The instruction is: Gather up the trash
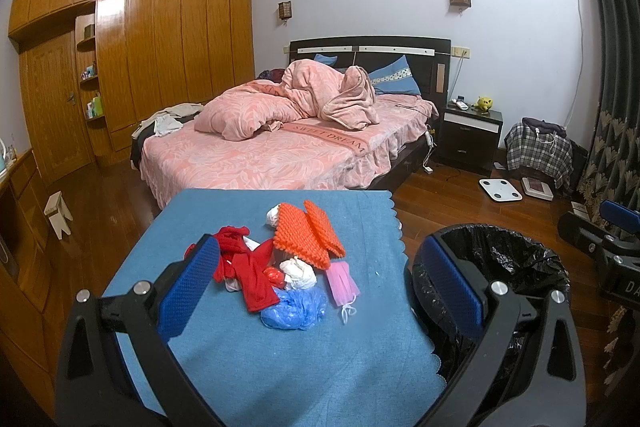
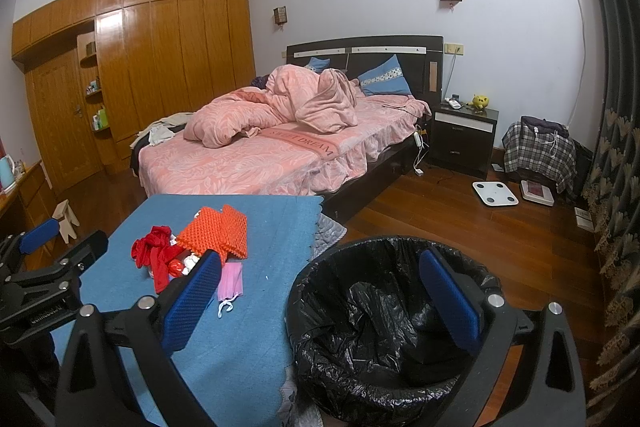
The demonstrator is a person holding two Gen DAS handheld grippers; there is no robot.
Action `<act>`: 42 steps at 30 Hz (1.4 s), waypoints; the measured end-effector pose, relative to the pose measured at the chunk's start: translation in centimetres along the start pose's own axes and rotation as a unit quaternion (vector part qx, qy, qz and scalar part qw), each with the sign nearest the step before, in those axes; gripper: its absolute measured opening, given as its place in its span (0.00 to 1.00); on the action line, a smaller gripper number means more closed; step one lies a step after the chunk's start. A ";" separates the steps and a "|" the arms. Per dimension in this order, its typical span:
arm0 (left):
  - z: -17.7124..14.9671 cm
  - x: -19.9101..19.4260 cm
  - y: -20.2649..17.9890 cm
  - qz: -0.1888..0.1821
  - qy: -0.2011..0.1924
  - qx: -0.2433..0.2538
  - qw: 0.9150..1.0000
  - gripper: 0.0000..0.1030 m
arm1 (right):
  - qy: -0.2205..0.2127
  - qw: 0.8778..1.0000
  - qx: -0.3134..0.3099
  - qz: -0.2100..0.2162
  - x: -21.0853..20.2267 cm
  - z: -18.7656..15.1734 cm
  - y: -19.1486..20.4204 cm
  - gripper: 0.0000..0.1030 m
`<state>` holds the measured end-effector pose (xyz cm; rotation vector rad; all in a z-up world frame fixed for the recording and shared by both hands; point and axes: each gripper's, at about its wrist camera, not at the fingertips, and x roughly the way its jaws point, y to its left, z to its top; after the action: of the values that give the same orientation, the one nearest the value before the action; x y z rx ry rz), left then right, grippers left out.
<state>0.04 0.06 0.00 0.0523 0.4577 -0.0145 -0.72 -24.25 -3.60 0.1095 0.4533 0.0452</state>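
Observation:
A pile of trash lies on the blue-clothed table (image 1: 256, 367): orange foam nets (image 1: 308, 231), red netting (image 1: 244, 271), crumpled white tissue (image 1: 298, 273), a blue plastic bag (image 1: 296, 309) and a pink face mask (image 1: 343, 283). My left gripper (image 1: 320, 243) hovers open just before the pile, holding nothing. To the table's right stands a bin lined with a black bag (image 1: 500, 259). My right gripper (image 2: 320, 257) is open and empty over the bin (image 2: 384, 307); its left finger is above the table edge near the mask (image 2: 231, 281).
Beyond the table is a bed with pink bedding (image 1: 280, 143). A wooden wardrobe (image 1: 168, 47) fills the left wall. A nightstand (image 1: 470, 135), a white scale (image 1: 500, 189) and a plaid bag (image 1: 538, 151) stand on the wood floor at the right. Dark curtains (image 1: 616, 107) hang at the far right.

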 end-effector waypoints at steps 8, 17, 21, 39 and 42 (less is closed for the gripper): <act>0.0 0.0 0.0 0.000 0.001 0.000 1.000 0.95 | 0.000 1.000 0.000 0.000 0.0 0.0 0.0 0.94; 0.0 0.0 0.0 0.000 0.001 -0.001 1.000 0.95 | 0.001 1.000 0.001 0.001 0.1 0.0 0.0 0.94; 0.0 0.0 0.0 0.000 0.001 -0.001 1.000 0.95 | 0.001 1.000 0.001 0.001 0.1 0.0 0.1 0.94; -1.2 2.3 3.9 0.032 0.008 -0.018 0.999 0.95 | 0.006 1.000 -0.005 0.022 3.5 -0.3 2.3 0.94; -1.8 3.1 5.9 0.054 0.008 -0.033 0.998 0.95 | 0.008 0.999 -0.009 0.037 5.2 -0.6 3.6 0.94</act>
<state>2.23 6.03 -2.69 0.0120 0.4712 0.1077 3.62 -20.31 -5.97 0.1078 0.4651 0.1227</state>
